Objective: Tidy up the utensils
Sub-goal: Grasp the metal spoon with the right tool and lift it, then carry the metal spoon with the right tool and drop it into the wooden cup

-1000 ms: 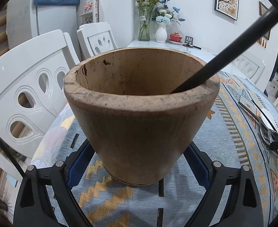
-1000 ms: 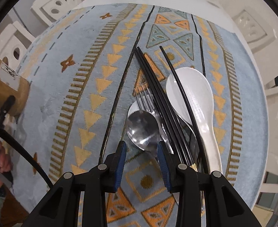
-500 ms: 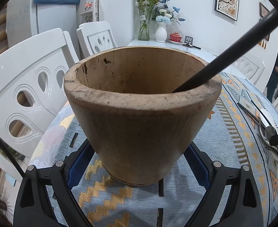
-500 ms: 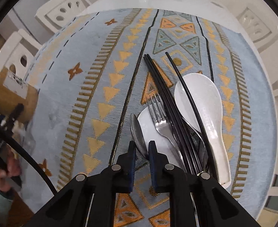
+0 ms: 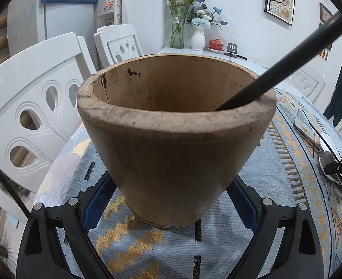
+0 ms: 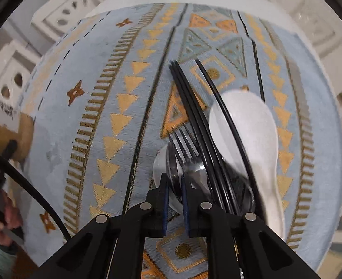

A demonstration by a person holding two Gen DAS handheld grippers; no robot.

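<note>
I hold a two-finger gripper in each hand over a desk covered by a blue and yellow patterned cloth [image 6: 115, 97]. My landmark is the wooden utensil pot [image 5: 175, 139], which stands upright on the cloth between the spread fingers of my left gripper [image 5: 171, 200]. Those fingers bracket the pot's base; I cannot tell whether the pads actually press on it. One black handle [image 5: 280, 69] already leans inside the pot against its rim.

To the right of the pot, well apart, lies the pile of loose utensils. My right gripper [image 6: 175, 186] points steeply down at it, and its fingers have just been closing: they are now clenched on the bowl of a metal spoon [image 6: 174, 169], which stands on edge between the pads.

I judge the step in hand to be picking this spoon. The next move calls for lifting it clear, carrying it leftward to the pot and dropping it in.

In the way: a metal fork [image 6: 186, 148] lies touching the spoon, black chopsticks [image 6: 194, 121] cross over the fork, and a white rice paddle [image 6: 252, 139] lies just beyond. A smaller white spoon sits beneath. White chairs [image 5: 38, 107] ring the desk.
</note>
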